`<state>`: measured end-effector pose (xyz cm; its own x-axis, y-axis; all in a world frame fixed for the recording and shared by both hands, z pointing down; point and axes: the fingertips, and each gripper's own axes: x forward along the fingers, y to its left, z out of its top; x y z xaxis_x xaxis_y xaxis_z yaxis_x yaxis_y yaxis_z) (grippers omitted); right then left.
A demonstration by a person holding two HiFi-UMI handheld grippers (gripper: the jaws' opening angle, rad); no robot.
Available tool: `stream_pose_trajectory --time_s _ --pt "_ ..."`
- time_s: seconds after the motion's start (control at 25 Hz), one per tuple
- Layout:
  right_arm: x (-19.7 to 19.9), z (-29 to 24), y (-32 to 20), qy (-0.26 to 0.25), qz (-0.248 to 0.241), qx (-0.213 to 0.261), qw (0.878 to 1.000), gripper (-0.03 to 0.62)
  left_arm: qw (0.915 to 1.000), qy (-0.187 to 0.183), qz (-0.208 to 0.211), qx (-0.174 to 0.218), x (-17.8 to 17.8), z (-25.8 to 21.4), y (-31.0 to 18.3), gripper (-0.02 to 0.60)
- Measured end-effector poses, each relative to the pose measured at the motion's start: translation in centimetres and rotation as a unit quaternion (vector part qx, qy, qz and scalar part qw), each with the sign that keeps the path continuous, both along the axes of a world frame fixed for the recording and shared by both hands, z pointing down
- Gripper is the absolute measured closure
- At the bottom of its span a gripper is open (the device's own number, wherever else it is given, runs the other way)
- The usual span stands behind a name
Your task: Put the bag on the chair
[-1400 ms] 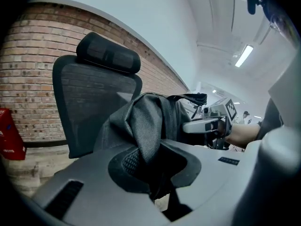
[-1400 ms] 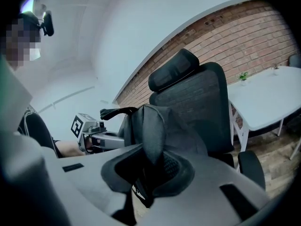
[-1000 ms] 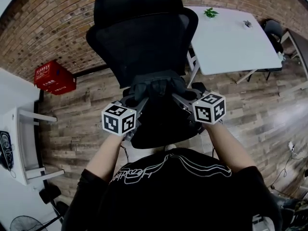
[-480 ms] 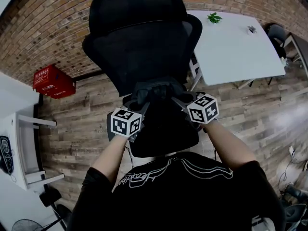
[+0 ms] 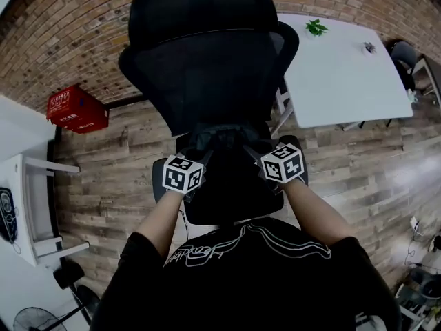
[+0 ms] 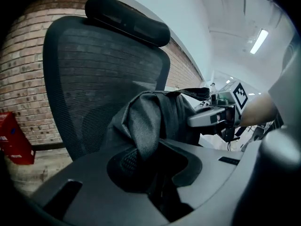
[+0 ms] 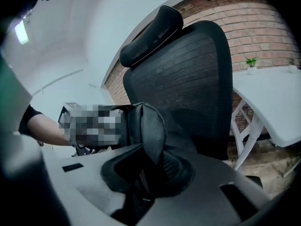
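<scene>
The chair (image 5: 207, 61) stands on a wooden floor (image 5: 110, 178) with open room to its left and in front. Its tall mesh back closes off the far edge of the seat, and the person stands tight against the near edge.

The bag (image 5: 224, 138), dark and crumpled, hangs at the rear of the seat, right against the foot of the backrest and between the two grippers. Whether it rests on the seat cannot be told.

The left gripper (image 5: 202, 156) has a fold of the bag's left side between its jaws. The jaws are nearly together and just beginning to open, with the cloth pinched between them. The right gripper (image 5: 252, 153) pinches a fold of the bag's right side between jaws that are nearly together.

A white table (image 5: 344, 67) stands just beside the chair's right side, its corner close to the backrest, with a small plant (image 5: 317, 27) at its far edge. A red crate (image 5: 77, 109) sits by the brick wall (image 5: 62, 40), well apart on the left. A white bench (image 5: 34, 212) lies further left.
</scene>
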<state>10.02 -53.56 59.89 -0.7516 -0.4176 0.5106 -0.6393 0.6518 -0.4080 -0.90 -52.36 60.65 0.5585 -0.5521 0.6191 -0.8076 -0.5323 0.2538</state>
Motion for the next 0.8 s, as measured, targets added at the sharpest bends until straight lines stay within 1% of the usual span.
stream_pose_trajectory --time_s 0.2,0.32,0.44,0.52,0.6,0.72,0.8 --pt "1.0 0.3 0.8 -0.011 0.021 -0.024 0.999 0.521 0.9999 0.006 0.014 -0.003 0.4 0.4 0.3 0.500" --pt "1.6 -0.1 1.1 -0.013 0.039 -0.030 0.999 0.501 0.9999 0.011 0.006 -0.005 0.2 0.4 0.0 0.500" --pt "1.4 -0.2 1.9 -0.015 0.045 -0.031 0.998 0.434 0.9998 0.019 -0.006 -0.003 -0.1 0.7 0.1 0.486" --pt "1.1 -0.3 2.3 -0.006 0.044 -0.022 0.999 0.392 0.9997 0.020 -0.012 0.000 -0.5 0.9 0.2 0.442" --pt "1.0 -0.5 2.6 0.008 0.044 -0.009 0.999 0.359 0.9997 0.015 -0.018 0.001 -1.0 1.2 0.4 0.384" --pt "1.8 -1.4 3.3 0.028 0.043 0.016 0.999 0.348 0.9997 -0.005 -0.023 -0.002 -2.1 1.7 1.2 0.268" --pt "2.5 -2.2 3.8 0.033 0.046 0.025 0.998 0.341 0.9995 -0.005 -0.032 0.002 -2.8 1.2 1.6 0.259"
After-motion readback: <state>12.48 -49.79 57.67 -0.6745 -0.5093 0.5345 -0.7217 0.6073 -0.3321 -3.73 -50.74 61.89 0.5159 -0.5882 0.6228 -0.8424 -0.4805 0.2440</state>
